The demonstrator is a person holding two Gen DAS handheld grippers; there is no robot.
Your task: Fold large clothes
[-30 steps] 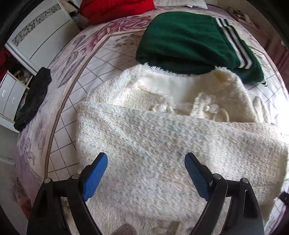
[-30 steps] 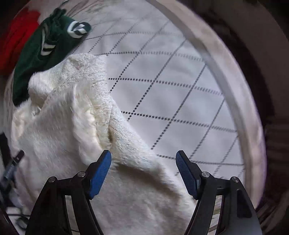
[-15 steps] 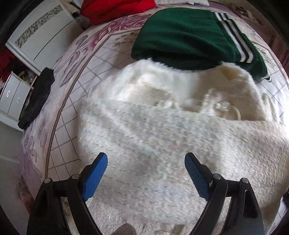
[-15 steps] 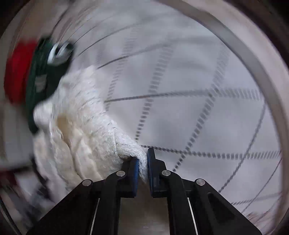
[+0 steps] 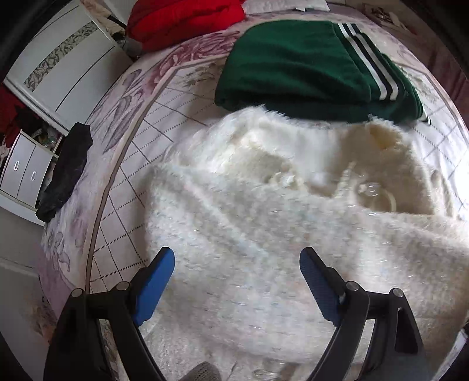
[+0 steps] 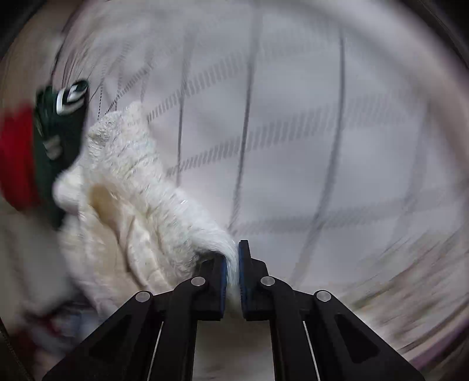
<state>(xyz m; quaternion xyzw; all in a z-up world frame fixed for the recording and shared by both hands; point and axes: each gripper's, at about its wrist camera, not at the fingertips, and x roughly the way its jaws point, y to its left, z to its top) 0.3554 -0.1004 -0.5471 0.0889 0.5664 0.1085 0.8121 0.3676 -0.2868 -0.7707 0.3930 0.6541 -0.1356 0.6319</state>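
A fluffy cream-white coat (image 5: 263, 205) lies spread on the bed, with clear buttons near its right side. My left gripper (image 5: 237, 263) is open and empty, hovering above the coat's near part. My right gripper (image 6: 232, 263) is shut on an edge of the cream coat (image 6: 132, 205) and holds it lifted; that view is blurred by motion.
A folded green garment with white stripes (image 5: 307, 70) lies just behind the coat, and a red one (image 5: 181, 20) farther back. A black cloth (image 5: 64, 173) lies at the bed's left edge, beside white drawers (image 5: 23, 170). The quilted bedspread (image 6: 322, 146) stretches right of the coat.
My right gripper closed on the coat's edge and is pulling it up and sideways. The coat has bunched and shifted toward the green garment. My left gripper stays open above it.
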